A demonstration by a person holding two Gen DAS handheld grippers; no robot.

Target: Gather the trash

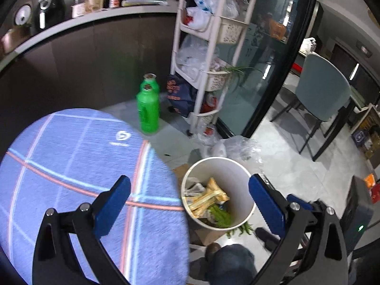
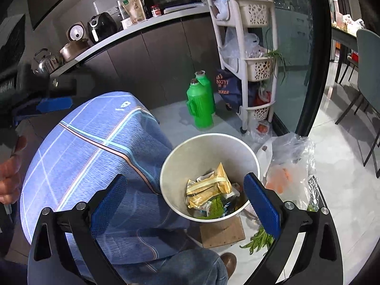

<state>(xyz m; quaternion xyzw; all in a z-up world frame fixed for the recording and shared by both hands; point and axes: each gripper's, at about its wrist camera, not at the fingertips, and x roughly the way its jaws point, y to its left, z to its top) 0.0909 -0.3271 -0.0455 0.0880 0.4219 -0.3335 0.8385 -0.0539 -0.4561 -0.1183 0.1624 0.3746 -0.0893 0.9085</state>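
Blue rubber pads line both tools. Left gripper (image 1: pixel 190 200) spread wide, nothing between the fingers; it hangs over the edge of a round table covered in a blue checked cloth (image 1: pixel 71 178). Right gripper (image 2: pixel 187 204) likewise released and empty, its right pad (image 2: pixel 261 204) overlapping the rim of the bin in that view.

Below and just beside the table: white round bin (image 1: pixel 239 173) on the floor. Inside it, a crumpled yellow wrapper (image 1: pixel 209 197), other packets, and something green and leafy (image 1: pixel 222 217) at the bottom. A flat piece of cardboard (image 2: pixel 222 232) lies under the bin's near side. Green beans (image 2: pixel 258 239) loose on the tiles just beside the bin, outside it. A brown shoe (image 2: pixel 229 262) and denim-clad leg show at the bottom edge.

Past the bin: a clear plastic bag (image 2: pixel 289 166) with something orange in it, slumped on the floor.

Further on: two green flasks (image 1: pixel 148 104) standing upright against the dark cabinets, next to a dark blue bag (image 1: pixel 180 95) and a white basket rack (image 1: pixel 213 47) stuffed with plastic bags.

Farthest: counter (image 2: pixel 147 25) with kettle, pot, rice cooker and oven. Grey chair (image 1: pixel 325 90) beyond the glass door.
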